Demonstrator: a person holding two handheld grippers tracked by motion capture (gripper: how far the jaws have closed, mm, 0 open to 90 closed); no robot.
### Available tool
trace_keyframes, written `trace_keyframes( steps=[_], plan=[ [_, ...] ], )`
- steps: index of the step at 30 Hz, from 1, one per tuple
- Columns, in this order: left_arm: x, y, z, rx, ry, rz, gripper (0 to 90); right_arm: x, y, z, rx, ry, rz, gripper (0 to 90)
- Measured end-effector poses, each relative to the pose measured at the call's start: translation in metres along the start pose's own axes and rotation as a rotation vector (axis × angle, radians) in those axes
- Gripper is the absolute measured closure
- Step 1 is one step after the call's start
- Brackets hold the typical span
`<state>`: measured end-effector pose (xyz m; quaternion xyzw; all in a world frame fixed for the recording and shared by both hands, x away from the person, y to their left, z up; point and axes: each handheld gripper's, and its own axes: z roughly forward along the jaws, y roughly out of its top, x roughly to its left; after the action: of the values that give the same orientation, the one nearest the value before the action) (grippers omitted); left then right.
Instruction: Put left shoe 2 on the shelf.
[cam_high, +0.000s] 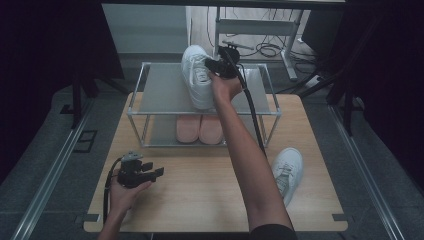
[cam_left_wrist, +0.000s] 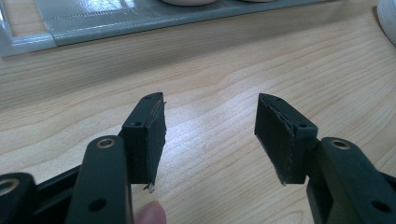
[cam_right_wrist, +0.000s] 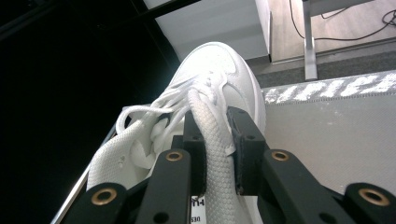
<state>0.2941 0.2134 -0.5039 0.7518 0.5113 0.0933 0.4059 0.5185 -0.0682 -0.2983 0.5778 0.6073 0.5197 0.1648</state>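
A white sneaker (cam_high: 195, 82) rests on the top shelf of a metal shoe rack (cam_high: 160, 95), toe pointing away from me. My right gripper (cam_high: 210, 65) is shut on it. In the right gripper view the two jaws (cam_right_wrist: 217, 121) pinch the sneaker (cam_right_wrist: 219, 70) by its tongue just behind the laces. A second white sneaker (cam_high: 287, 170) lies on the wooden table (cam_high: 200, 190) at the right. My left gripper (cam_high: 159, 172) rests low at the table's front left, open, with only bare wood between its jaws (cam_left_wrist: 210, 116).
A pair of pink slippers (cam_high: 199, 129) sits on the rack's lower shelf. The top shelf (cam_right_wrist: 336, 135) is bare to the right of the held sneaker. The right gripper's cable (cam_high: 252, 112) trails across the rack. Dark curtains flank the table.
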Motion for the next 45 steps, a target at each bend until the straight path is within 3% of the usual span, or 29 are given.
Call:
trace_keyframes(
  steps=[5, 6, 11, 18, 19, 23, 28, 39, 45],
  plan=[
    [0.001, 0.0, 0.0, -0.001, 0.003, 0.0, 43.2, -0.001, -0.006, 0.007, 0.019, -0.015, 0.0, 77.3],
    [0.001, 0.0, 0.0, -0.001, 0.004, 0.0, 43.2, -0.003, -0.009, 0.011, 0.033, -0.008, -0.014, 70.7],
    [0.002, -0.001, 0.0, 0.0, 0.007, -0.005, 43.2, -0.01, -0.007, 0.004, -0.007, 0.02, -0.028, 60.3],
    [-0.001, 0.0, 0.002, 0.005, 0.009, 0.006, 43.2, -0.017, -0.004, -0.023, -0.024, 0.031, -0.151, 57.0],
    [-0.003, 0.0, 0.003, 0.008, 0.01, 0.014, 43.2, -0.018, -0.006, -0.03, -0.026, 0.036, -0.181, 57.6],
    [-0.005, 0.0, 0.004, 0.012, 0.012, 0.018, 43.1, -0.021, -0.008, -0.04, -0.026, 0.055, -0.211, 60.4],
    [-0.004, 0.0, 0.002, 0.009, 0.019, 0.015, 43.1, -0.027, -0.014, -0.058, 0.001, 0.092, -0.276, 71.4],
    [-0.002, 0.0, 0.001, 0.007, 0.021, 0.015, 43.2, -0.041, -0.027, -0.068, 0.047, 0.129, -0.321, 89.6],
    [-0.002, 0.0, 0.001, 0.007, 0.018, 0.014, 43.2, -0.049, -0.036, -0.069, 0.082, 0.135, -0.331, 90.0]
  ],
)
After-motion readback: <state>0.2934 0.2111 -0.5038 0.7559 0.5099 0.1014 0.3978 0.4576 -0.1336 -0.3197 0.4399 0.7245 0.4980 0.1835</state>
